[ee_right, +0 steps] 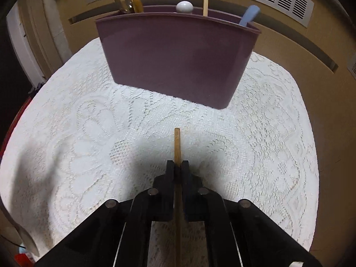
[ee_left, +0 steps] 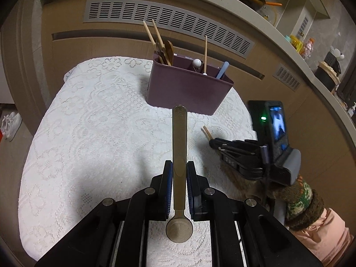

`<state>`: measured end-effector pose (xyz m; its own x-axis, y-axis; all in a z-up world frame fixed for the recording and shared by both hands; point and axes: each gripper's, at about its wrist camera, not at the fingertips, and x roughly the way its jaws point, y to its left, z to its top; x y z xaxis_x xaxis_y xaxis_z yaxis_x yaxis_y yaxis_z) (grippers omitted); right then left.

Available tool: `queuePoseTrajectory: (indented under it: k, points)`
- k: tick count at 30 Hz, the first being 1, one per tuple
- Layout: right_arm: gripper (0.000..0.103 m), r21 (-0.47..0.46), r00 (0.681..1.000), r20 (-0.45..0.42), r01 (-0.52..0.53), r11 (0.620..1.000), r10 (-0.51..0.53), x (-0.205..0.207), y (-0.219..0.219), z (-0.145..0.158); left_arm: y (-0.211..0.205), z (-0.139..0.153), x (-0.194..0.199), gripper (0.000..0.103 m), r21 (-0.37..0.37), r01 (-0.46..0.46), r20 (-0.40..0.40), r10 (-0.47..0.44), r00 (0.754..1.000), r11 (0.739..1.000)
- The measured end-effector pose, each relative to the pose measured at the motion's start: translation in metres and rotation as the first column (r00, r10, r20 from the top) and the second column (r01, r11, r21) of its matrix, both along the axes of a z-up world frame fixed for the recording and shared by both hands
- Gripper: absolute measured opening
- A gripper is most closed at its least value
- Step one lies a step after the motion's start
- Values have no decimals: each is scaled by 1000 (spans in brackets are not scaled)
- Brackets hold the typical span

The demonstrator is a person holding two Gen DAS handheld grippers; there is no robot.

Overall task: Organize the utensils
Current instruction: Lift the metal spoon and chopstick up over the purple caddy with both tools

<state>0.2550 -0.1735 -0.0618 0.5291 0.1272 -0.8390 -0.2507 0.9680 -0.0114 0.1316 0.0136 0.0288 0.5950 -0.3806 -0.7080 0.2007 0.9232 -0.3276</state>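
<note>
A purple utensil holder [ee_left: 189,89] stands at the far side of a white lace-covered table [ee_left: 89,133]; it also shows in the right wrist view [ee_right: 178,57]. It holds wooden chopsticks, a wooden spoon, a white-knobbed utensil and a blue handle. My left gripper [ee_left: 179,166] is shut on a brass-coloured spoon [ee_left: 179,146], handle pointing toward the holder, bowl near the camera. My right gripper [ee_right: 177,163] is shut on a wooden chopstick [ee_right: 177,142] pointing at the holder. In the left wrist view the right gripper [ee_left: 213,143] is low at the right, chopstick tips [ee_left: 206,131] protruding.
A brown cabinet wall with metal vent grilles [ee_left: 169,22] stands behind the table. A counter ledge [ee_left: 307,51] with bottles and clutter curves along the right. White shoes [ee_left: 11,124] lie on the floor at left.
</note>
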Motion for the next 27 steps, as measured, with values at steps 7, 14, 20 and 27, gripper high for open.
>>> queuePoseTrajectory:
  k: [7,14,20,27]
  points:
    - [6,173,993,114,1,985,-21,-55,-27,55,-2,7,-5,12,-13,8,21,-8,1000,1000]
    - [6,233,976,207,13,972,-63,-102,-52,87,-17,16,-12,12,-17,41,41,-40,998,999]
    - [6,242,965,250,21,970,-83,-113,-60,103,-27,29,-15,12,-10,55,73,-54,996,998]
    - [6,251,905,415,-17,968,-92,-115,-60,172,-39,82,-6,12,4,78,199,-78,977,997]
